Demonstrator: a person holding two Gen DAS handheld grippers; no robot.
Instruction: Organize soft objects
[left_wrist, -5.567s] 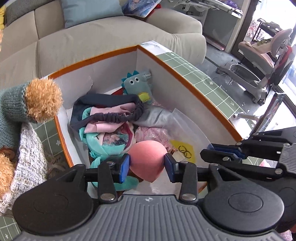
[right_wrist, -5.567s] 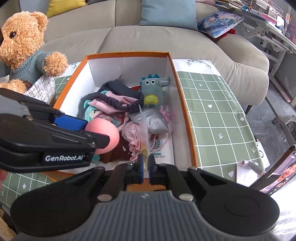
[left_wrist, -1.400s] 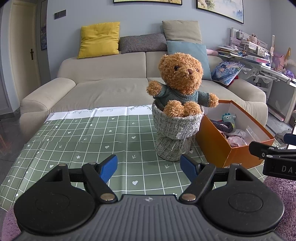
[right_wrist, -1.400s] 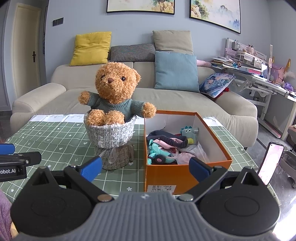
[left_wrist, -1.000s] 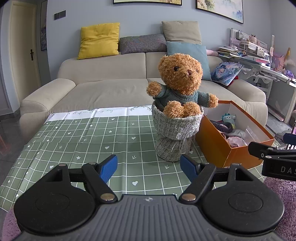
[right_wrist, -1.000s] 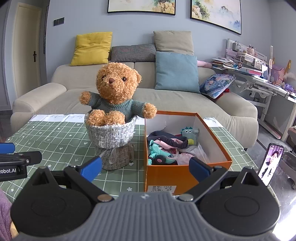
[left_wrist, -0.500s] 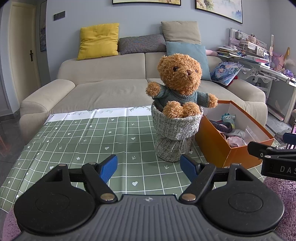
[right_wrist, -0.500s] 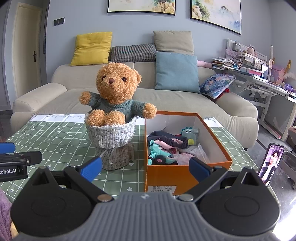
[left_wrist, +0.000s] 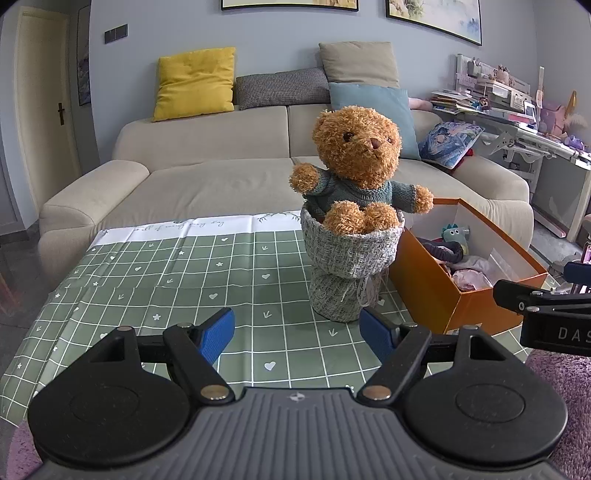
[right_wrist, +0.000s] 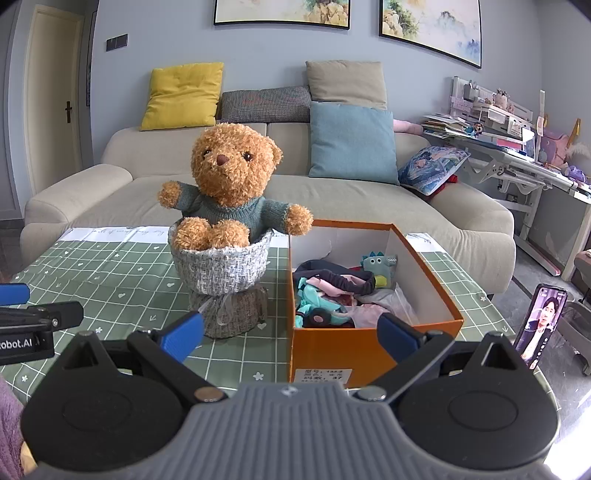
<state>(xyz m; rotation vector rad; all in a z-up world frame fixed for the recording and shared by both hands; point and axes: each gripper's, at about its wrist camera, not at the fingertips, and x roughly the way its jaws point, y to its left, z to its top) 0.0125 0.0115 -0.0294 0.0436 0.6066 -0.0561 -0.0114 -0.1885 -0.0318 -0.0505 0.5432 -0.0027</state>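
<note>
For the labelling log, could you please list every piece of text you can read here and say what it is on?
"obot.AI", cut off: left gripper.
"DAS", cut off: right gripper.
Box label: ends in "37"; the rest is too blurred.
Tablecloth script: too small to read.

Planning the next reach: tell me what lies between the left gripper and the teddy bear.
Left wrist view: only bare green checked tablecloth separates the open left gripper from the woven basket holding the teddy bear.
</note>
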